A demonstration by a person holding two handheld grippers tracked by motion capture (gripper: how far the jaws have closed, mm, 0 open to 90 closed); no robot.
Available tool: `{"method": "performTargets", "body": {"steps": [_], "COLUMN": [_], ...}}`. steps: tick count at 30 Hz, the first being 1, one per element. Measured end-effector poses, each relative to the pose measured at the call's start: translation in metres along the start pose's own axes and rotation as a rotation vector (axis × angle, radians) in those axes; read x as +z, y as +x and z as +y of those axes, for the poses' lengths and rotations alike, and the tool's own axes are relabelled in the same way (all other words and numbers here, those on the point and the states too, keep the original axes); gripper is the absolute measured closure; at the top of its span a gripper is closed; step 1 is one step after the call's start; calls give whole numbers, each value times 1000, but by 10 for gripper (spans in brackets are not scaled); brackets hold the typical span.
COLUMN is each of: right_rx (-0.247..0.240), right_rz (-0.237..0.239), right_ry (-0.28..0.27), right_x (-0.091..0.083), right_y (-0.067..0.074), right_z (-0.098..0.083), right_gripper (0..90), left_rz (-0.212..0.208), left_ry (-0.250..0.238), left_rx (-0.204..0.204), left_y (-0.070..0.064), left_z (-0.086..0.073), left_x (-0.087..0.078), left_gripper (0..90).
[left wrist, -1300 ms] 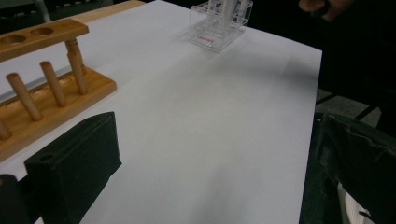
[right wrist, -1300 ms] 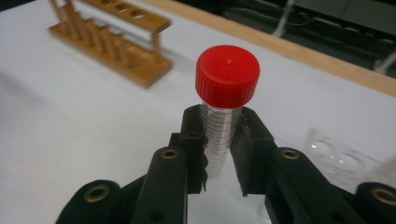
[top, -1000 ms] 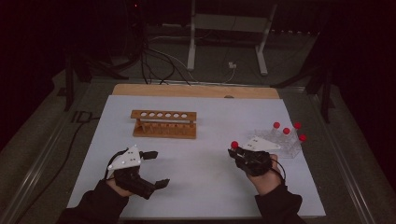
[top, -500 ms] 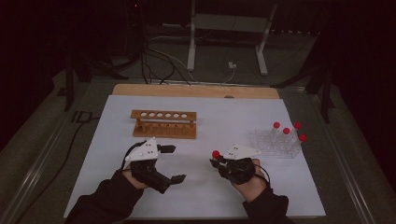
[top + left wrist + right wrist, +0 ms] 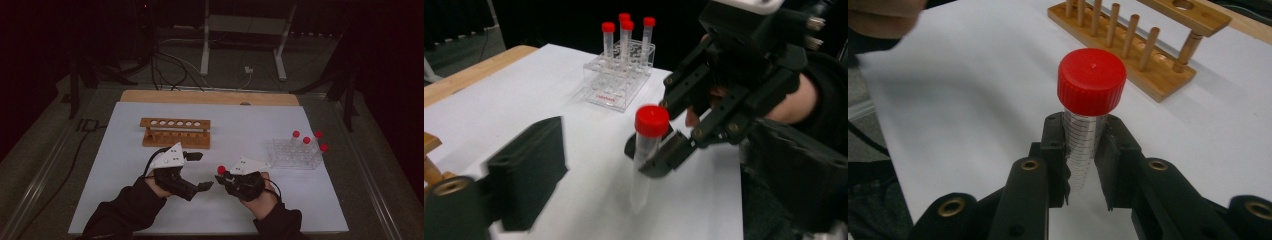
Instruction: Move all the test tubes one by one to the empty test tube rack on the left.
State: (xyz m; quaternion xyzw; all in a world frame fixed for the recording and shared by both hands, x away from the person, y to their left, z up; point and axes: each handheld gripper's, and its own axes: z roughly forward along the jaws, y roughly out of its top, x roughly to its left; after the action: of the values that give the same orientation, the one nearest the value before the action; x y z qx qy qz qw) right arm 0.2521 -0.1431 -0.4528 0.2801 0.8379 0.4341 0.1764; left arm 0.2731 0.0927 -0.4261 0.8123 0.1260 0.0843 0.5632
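Both forearms in dark long sleeves, each hand w/ a matte black two-jaw left gripper [image 5: 199, 171] & right gripper [image 5: 223, 179], grey three-cornered plate w/ small dark dots on top, brass-coloured pivot bushings, ribbed inner pads, thin black cable trailing back.

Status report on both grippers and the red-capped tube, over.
Right gripper shut on red-capped clear plastic tube, upright. Left gripper open, jaws just closing, nothing between them. Nothing blocks the wooden tube rack.

Table: white sheet [image 5: 125, 165] over a wooden top [image 5: 150, 96].
Far left: wooden rack [image 5: 175, 133].
Right: clear rack [image 5: 295, 155], red-capped tubes [image 5: 296, 134].
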Motion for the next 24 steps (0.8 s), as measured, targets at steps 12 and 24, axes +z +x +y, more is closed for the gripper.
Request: {"method": "performTargets", "body": {"steps": [12, 24], "right_rx": [-9, -6], "right_rz": [21, 24], "right_ry": [-6, -11], "right_x": [1, -1], "right_y": [5, 5], "right_z": [4, 4], "right_gripper": [752, 752], "left_rz": [-1, 3], "left_ry": [11, 35], "left_rx": [33, 70], "left_y": [0, -2], "left_z": [4, 4], "left_x": [21, 29], "left_gripper": [406, 660]}}
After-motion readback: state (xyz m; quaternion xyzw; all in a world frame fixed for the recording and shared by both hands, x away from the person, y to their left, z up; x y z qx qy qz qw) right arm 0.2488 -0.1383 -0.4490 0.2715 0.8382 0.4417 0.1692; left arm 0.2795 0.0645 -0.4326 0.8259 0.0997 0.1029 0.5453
